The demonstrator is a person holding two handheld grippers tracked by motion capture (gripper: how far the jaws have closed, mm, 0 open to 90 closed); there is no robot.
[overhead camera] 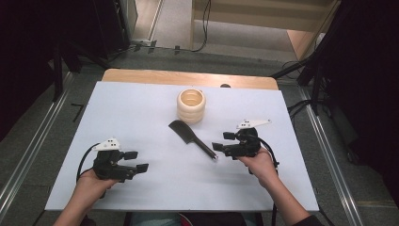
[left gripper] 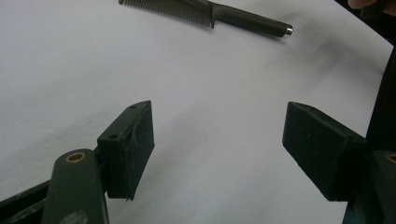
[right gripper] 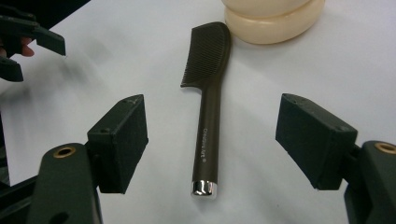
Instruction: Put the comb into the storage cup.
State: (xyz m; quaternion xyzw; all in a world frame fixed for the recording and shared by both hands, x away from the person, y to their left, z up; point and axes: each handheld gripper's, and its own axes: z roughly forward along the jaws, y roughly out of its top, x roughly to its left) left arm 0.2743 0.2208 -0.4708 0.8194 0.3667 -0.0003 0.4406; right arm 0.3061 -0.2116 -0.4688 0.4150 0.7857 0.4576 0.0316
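Pointing wide-apart right tongs (overhead camera: 218,141) (palm low) at the comb (overhead camera: 190,137).

1. Comb (left gripper: 210,11), dark, lying on the table: in the left gripper view the top edge cuts off the teeth end; the handle and its metal cap show whole.
2. Cream ringed holder (right gripper: 273,18): in the right gripper view only its base shows, the rest cut by the top edge. In the high view its inside is too small to make out.
3. Lettering on the comb's handle, right gripper view: too small to read.
4. Left gripper (right gripper: 21,44), far-off in the right gripper view: cropped by the left edge, somewhat blurred.
5. Right gripper (overhead camera: 221,141), high view: the holding hand (overhead camera: 259,162) hides its grip.
6. Person: forearms cut by the high view's bottom edge.
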